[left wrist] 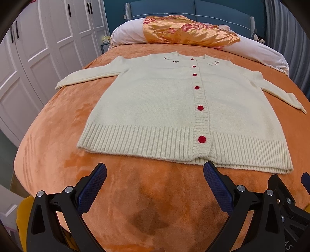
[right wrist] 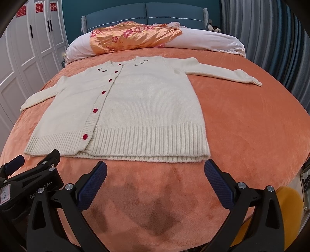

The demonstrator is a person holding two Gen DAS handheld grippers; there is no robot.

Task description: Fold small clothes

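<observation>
A cream knit cardigan [left wrist: 155, 100] with red buttons lies flat and face up on the orange blanket, sleeves spread to both sides; it also shows in the right wrist view [right wrist: 139, 104]. My left gripper [left wrist: 155, 170] is open and empty, hovering just short of the ribbed hem near the button band. My right gripper [right wrist: 155, 168] is open and empty, just short of the hem's right half. The left gripper's body shows at the lower left of the right wrist view [right wrist: 33, 174].
The orange blanket [left wrist: 58, 124] covers the whole bed. A white pillow [left wrist: 126, 33] and an orange floral satin cover [left wrist: 186, 33] lie at the head, before a blue headboard [right wrist: 147, 11]. White wardrobe doors [left wrist: 38, 50] stand on the left, a grey curtain [right wrist: 271, 38] on the right.
</observation>
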